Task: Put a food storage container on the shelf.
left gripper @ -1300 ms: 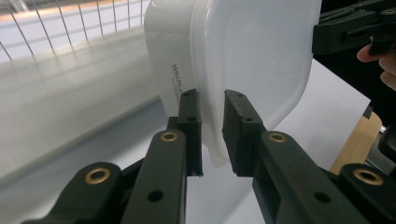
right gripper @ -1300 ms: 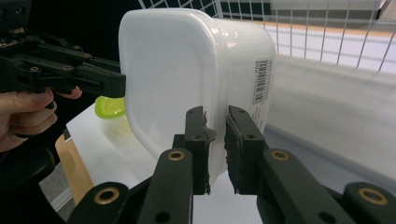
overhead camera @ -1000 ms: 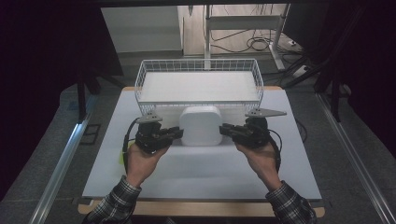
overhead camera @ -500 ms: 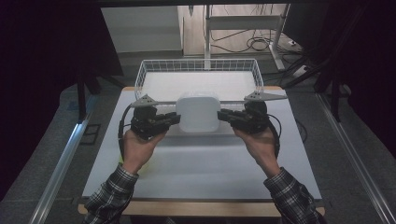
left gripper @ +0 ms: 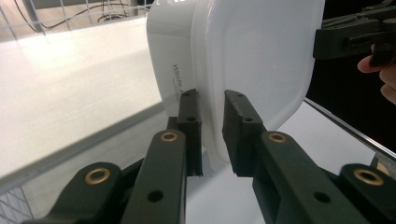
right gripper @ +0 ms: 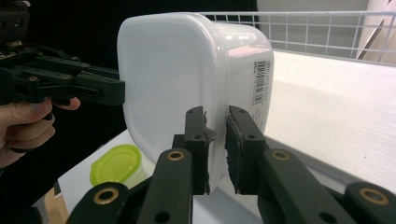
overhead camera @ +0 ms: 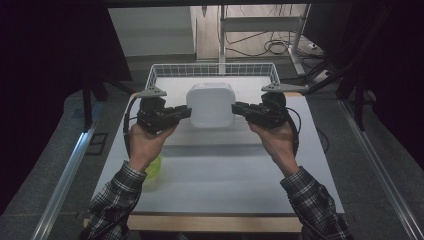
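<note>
Dim room all round, cables on the floor beyond the table's far edge; white table top (overhead camera: 220,170) lit in the middle, with a white wire basket (overhead camera: 156,75) at its far end. I hold a white lidded container (overhead camera: 210,104) off the surface, level, just at the basket's near wall. My left gripper (overhead camera: 185,113) is clamped on its left rim, my right gripper (overhead camera: 238,108) on the right rim; each pair of jaws pinches the lid's lip. Judgement: the grip is thin, on an edge only, so both hands should travel at the same pace and height, no twist, and clear the near wire wall before lowering. A yellow-green lidded tub (right gripper: 115,164) sits on the table near my left forearm, well apart from the work.
</note>
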